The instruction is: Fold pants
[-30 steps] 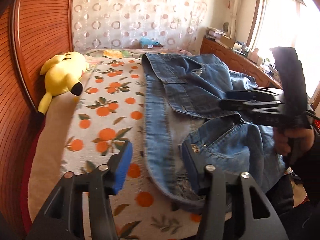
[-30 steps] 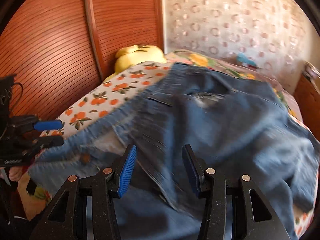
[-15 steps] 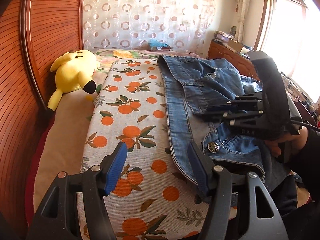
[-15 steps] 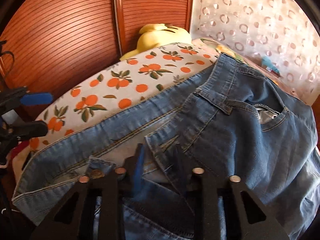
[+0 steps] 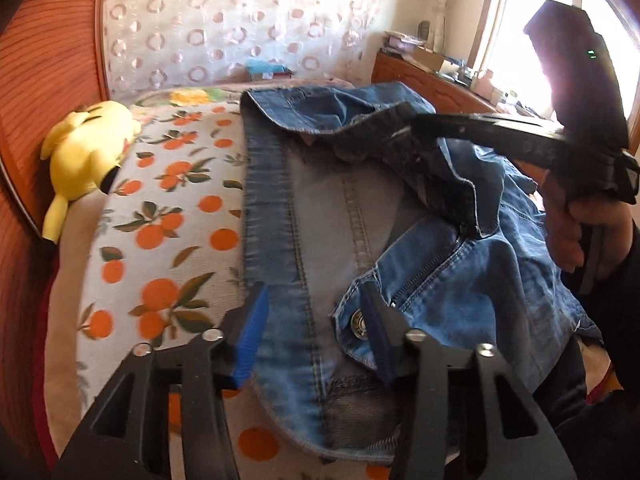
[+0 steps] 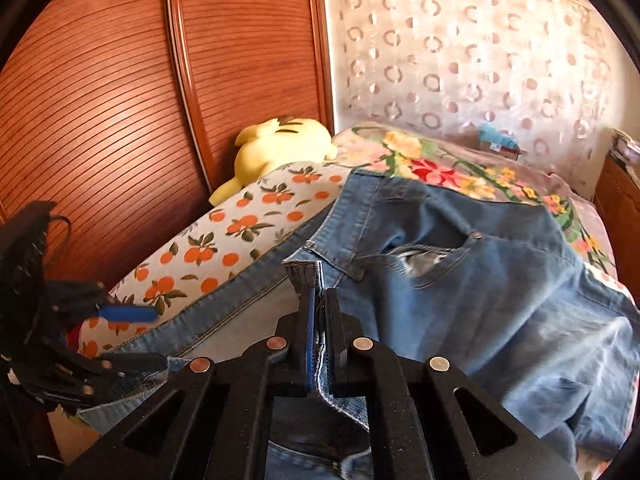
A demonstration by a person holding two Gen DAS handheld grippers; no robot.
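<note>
Blue jeans [image 5: 344,216] lie crumpled on the bed, waistband toward me, fly open with a metal button [image 5: 359,325]. My left gripper [image 5: 316,328] is open, its blue pads straddling the near waistband edge just above the cloth. My right gripper [image 6: 319,312] is shut on a fold of the jeans' waistband [image 6: 304,270] and lifts it. In the left wrist view the right gripper [image 5: 404,128] holds that raised fold over the jeans. In the right wrist view the left gripper [image 6: 120,336] sits at the left edge of the jeans [image 6: 480,280].
The bed has an orange-print sheet [image 5: 160,216] and a floral blanket [image 6: 440,168]. A yellow plush toy [image 5: 92,144] lies by the wooden headboard [image 6: 120,80]. A wooden dresser [image 5: 432,84] stands under the window at right.
My right gripper closed on the waistband fold and raised it. My left gripper moved right, over the near waistband edge, still open.
</note>
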